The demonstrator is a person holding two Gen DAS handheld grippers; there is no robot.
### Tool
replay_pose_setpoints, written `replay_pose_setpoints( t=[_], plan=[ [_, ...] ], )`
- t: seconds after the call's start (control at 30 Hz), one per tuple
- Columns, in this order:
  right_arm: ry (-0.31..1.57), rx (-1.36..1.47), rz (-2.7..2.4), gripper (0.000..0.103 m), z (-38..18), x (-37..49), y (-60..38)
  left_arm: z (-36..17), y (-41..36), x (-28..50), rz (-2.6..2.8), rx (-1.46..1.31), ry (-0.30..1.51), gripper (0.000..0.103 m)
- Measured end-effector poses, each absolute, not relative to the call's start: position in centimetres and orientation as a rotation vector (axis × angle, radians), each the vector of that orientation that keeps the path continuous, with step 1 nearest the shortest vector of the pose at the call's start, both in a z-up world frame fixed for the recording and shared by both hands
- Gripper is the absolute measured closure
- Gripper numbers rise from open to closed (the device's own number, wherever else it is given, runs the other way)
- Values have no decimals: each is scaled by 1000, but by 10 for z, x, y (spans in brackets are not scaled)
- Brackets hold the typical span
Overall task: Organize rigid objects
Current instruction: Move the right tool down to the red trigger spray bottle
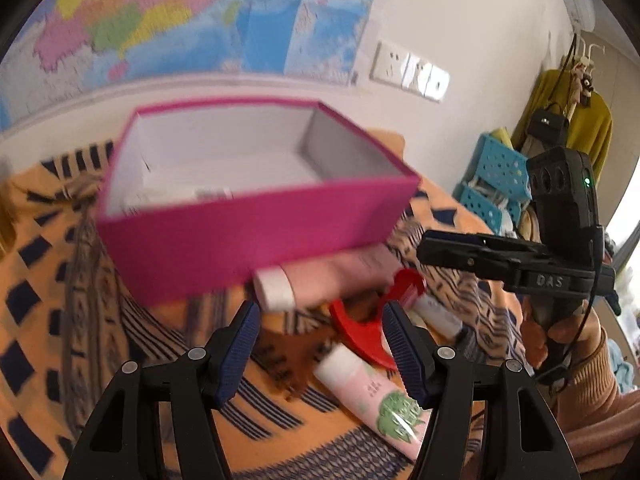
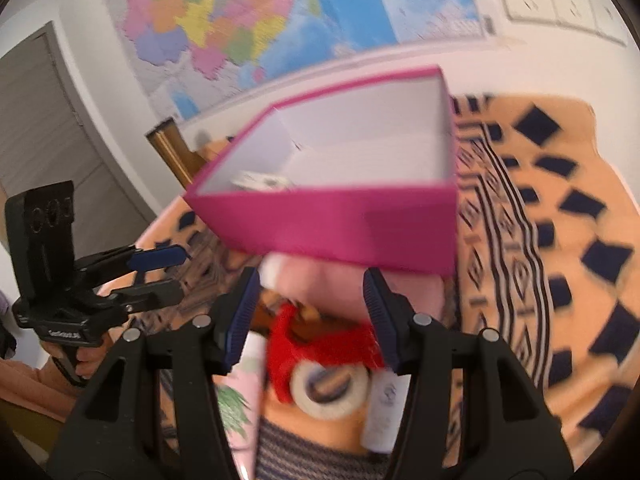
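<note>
Where cloth is woven: rigid rectangular magenta box (image 1: pixel 256 216).

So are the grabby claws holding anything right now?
No, nothing. The left gripper and right gripper are both open and empty above the tubes, near the pink box.

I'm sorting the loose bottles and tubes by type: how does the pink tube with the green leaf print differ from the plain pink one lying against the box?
The leaf-print tube carries a green plant picture and lettering; the plain pink tube shows no print I can make out through the blur. The leaf-print tube lies nearest the camera, apart from the magenta box; the plain one lies against the box's front wall. Both are pink with white caps, lying flat on the orange patterned cloth.
</note>
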State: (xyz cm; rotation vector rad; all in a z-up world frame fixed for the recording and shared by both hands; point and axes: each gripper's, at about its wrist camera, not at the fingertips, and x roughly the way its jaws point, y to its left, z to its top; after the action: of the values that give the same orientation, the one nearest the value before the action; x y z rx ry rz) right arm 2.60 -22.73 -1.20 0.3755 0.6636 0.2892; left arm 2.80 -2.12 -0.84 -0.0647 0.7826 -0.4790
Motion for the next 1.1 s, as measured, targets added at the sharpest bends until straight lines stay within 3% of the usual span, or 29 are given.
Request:
replay_pose_setpoints(
  t=[0.63,0.97,1.03,1.1],
  plan=[
    [760,402,291,47,-50,-13,-217,-47,-47,26,-526,-13,899,39],
    [716,406,226,47,-46,-2,-228,-49,-56,36,-546,-29,909,39],
    [713,398,226,49,-46,4,-228,-49,-60,40,-541,-17,914,40],
    [722,378,223,58,-46,11,-226,-50,-63,42,-553,-13,920,44]
  ],
)
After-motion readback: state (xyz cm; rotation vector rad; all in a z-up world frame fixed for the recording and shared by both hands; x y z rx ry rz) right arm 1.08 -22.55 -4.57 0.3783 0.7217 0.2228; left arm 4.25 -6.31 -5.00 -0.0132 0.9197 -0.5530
